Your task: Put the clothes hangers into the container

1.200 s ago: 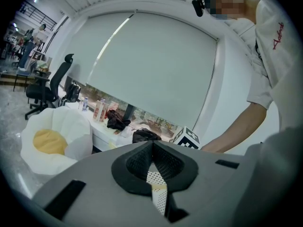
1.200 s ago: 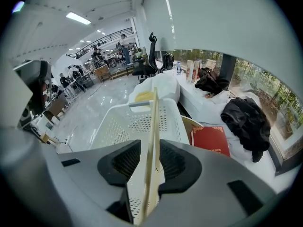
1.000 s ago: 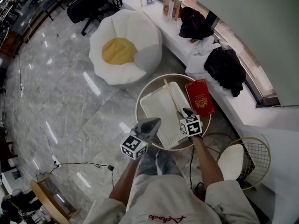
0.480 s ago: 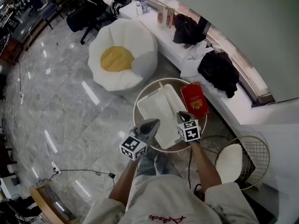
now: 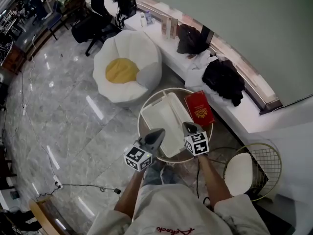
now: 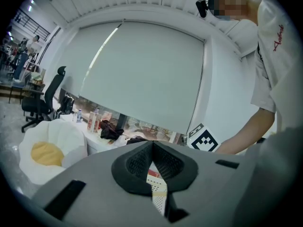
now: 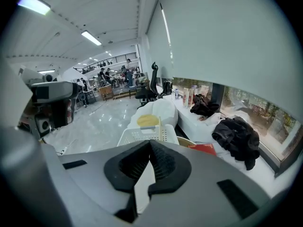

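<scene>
A white perforated container [image 5: 164, 115] lies on the round table [image 5: 143, 112]. In the right gripper view a thin wooden hanger bar [image 7: 159, 126] rests along the right side of the container [image 7: 140, 135]. My right gripper [image 5: 188, 127] hovers above the container's near right corner. Its jaws have just been closing and are now shut, with nothing between them [image 7: 150, 144]. My left gripper [image 5: 159, 131] hangs over the container's near edge, pads together and empty [image 6: 152, 144]. In the head view the hanger is hard to make out.
A red book [image 5: 199, 107] lies on the table right of the container. A white and yellow bean bag [image 5: 128, 65] sits beyond the table. Black clothes [image 5: 224, 80] lie on the white ledge. A wire chair with a white cushion [image 5: 243, 169] stands at my right.
Both grippers have lifted away from the container, the right one more. The right gripper's tip no longer sits at the hanger bar. The table looks smaller in the head view.
</scene>
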### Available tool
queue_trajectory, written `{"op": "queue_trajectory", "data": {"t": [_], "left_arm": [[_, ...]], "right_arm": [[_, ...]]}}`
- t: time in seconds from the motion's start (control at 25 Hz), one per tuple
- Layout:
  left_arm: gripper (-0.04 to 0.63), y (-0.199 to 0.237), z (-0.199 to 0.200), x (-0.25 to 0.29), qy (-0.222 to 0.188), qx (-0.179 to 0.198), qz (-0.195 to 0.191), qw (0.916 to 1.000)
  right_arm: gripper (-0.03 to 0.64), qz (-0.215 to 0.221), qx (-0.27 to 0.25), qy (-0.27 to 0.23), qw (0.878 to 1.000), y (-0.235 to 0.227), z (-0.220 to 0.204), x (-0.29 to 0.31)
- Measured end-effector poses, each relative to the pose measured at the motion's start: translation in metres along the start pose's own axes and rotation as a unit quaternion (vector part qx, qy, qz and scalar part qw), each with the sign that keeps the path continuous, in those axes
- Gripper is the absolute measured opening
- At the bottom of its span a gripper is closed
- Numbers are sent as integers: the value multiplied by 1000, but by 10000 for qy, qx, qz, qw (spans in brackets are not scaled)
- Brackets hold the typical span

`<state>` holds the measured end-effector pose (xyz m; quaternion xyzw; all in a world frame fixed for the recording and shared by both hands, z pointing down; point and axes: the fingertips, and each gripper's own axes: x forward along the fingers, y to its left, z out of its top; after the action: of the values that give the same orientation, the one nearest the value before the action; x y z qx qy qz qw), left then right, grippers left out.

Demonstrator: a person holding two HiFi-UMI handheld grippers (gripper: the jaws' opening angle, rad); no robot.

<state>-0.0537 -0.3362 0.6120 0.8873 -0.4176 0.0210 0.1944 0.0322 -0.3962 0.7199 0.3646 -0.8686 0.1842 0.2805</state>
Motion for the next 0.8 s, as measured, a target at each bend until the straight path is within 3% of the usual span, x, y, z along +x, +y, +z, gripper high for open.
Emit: {"op": "queue_trajectory", "data": {"t": [0.4,0.8], "left_arm": [[29,-34,14,0,-170,260,-40,9995],[29,-62,22,-7,-293,441,-17,9986]], "right_arm": [[31,-235,-273,-1132,9929,14,42,-66],[31,-334,-367,-1684,9845,41,55,-129]]}}
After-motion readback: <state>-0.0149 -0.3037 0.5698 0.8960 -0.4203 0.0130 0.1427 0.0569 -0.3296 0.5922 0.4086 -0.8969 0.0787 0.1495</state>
